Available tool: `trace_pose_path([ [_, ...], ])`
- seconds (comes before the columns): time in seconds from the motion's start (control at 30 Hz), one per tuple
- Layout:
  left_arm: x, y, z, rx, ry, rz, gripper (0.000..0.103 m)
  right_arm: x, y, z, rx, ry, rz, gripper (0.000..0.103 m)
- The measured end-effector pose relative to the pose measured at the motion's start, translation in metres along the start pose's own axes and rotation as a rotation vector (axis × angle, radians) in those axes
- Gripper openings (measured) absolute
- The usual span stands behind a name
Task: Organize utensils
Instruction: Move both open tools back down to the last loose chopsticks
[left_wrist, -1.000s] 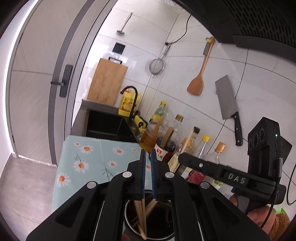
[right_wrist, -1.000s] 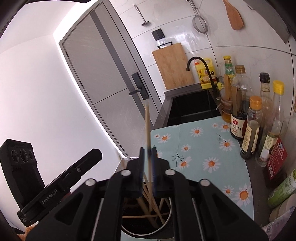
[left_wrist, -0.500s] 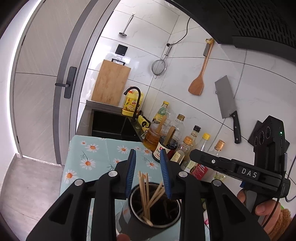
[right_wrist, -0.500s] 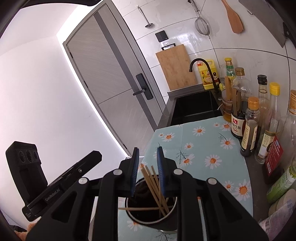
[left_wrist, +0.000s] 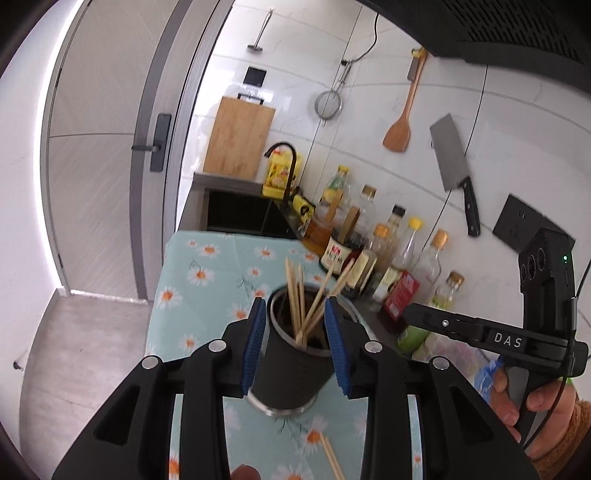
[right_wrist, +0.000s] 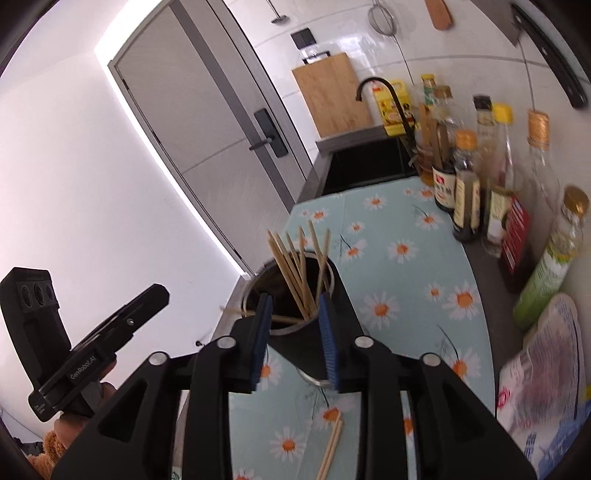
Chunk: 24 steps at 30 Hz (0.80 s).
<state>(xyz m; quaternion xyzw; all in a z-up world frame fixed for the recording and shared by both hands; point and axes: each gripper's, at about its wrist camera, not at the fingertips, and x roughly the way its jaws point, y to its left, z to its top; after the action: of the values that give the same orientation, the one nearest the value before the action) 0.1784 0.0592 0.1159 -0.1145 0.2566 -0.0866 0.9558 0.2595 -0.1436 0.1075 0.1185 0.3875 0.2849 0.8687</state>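
In the left wrist view, the left gripper (left_wrist: 295, 343) is hanging over the bench (left_wrist: 221, 273), which is wearing a pale blue daisy-print cloth. Its blue-padded jaws are opening, standing apart on either side of a dark cylindrical holder (left_wrist: 291, 373) without pressing on it. A bundle of wooden chopsticks (left_wrist: 306, 295) is standing in the holder, fanning outward at the tips. Two more loose chopsticks (left_wrist: 332, 458) are lying on the cloth nearer the camera. Behind the holder, a row of bottles (left_wrist: 373, 247) is lining the tiled wall. At the right edge a hand (left_wrist: 524, 402) is gripping the right gripper's handle.

In the right wrist view, the right gripper (right_wrist: 295, 339) is sitting close over the same holder (right_wrist: 303, 332); its jaws are opening too, apart, with the holder's near wall seen between them and nothing clamped. The chopsticks (right_wrist: 295, 266) are leaning in the holder, and one is lying across its mouth. The loose pair (right_wrist: 330, 443) is resting on the cloth below. The left gripper's handle (right_wrist: 85, 362) is showing at the lower left.
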Motion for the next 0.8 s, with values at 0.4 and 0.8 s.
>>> trace_pose_path([
  [0.4,0.01,-0.004,-0.058,0.014,0.216,0.039,0.038,0.032,-0.017,-0.075,0.087,0.283,-0.077,0.041],
  [0.8,0.031,0.001,-0.121,-0.007,0.437,0.068,0.04,0.068,-0.041,-0.133,0.239,0.548,-0.151,0.038],
])
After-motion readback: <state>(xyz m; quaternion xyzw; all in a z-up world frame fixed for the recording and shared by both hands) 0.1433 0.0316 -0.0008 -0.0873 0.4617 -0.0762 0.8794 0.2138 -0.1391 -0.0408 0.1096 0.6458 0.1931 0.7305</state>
